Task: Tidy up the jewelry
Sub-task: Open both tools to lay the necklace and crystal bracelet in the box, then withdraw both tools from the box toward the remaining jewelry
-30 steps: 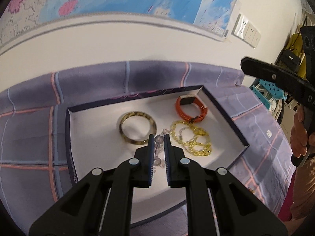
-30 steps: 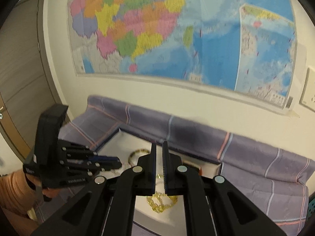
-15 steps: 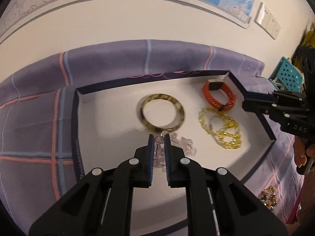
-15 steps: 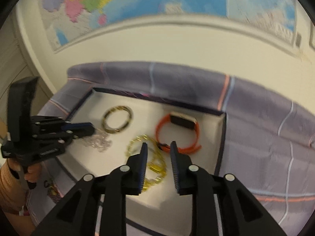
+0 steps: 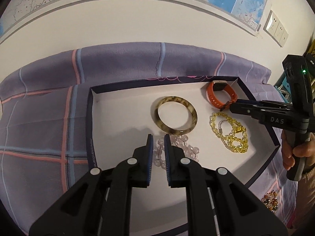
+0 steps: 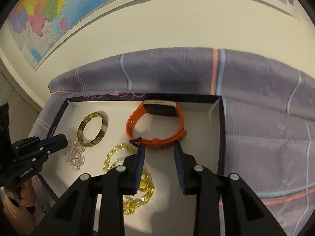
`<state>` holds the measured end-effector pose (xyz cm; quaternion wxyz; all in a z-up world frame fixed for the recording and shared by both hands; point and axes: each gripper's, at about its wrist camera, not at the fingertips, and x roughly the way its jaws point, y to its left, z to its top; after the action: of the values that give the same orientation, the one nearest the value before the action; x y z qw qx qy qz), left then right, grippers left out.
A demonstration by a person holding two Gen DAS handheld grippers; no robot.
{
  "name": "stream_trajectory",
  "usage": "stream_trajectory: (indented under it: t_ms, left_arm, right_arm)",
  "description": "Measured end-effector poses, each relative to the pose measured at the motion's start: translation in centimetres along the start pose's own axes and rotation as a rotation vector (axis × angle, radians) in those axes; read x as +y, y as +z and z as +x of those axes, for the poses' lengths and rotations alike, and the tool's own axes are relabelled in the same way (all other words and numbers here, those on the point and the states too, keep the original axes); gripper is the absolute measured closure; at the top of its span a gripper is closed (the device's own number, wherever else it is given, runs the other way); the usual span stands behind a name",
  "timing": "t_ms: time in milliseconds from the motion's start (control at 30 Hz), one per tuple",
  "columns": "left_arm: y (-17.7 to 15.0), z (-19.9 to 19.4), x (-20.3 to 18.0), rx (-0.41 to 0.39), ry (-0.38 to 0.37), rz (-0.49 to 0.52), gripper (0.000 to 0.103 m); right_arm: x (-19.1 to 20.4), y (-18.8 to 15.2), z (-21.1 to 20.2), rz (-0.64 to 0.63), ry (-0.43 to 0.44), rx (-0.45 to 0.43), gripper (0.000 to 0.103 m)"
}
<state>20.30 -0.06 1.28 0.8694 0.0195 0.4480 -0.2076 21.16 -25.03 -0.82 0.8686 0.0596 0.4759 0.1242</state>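
Risk: right gripper (image 6: 158, 147), jaws wide and empty at frame centre, may snag the orange watch (image 6: 157, 125) strap; left gripper (image 5: 157, 142), nearly closed, holds nothing certain.

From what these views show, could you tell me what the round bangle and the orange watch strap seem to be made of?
The bangle looks like polished resin or horn: rigid, glossy, mottled amber and brown. Glass or stone cannot be ruled out. The watch strap looks like matte silicone or rubber: uniform orange, a smooth bend, a row of punched holes.
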Motion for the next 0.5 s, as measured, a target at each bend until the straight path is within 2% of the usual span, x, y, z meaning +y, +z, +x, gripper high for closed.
stream_trajectory:
  t_ms: [200,233,300,500]
  left_arm:
    - [-0.4,-1.6,-0.6,-0.057,0.022,0.030,0.090]
    - [-0.5,-2.0,-0.7,-0.069,0.022,0.035,0.088]
    - [-0.8,-3.2,-1.2,-0.101,0.028,0.050,0.078]
    - [-3.1,-7.0,-2.7,-0.175,0.007,0.097,0.068]
  right_arm:
    - [0.0,-0.6,-1.3,-0.020,0.002,-0.038,0.072]
    - [-0.1,-0.8,-1.8,-0.016,0.017,-0.048,0.072]
    - [-0.2,-1.5,-3.3,-0.024,0.035,-0.076,0.070]
    - [1.6,-5.3,-8.2,-0.135,0.094,-0.133,0.060]
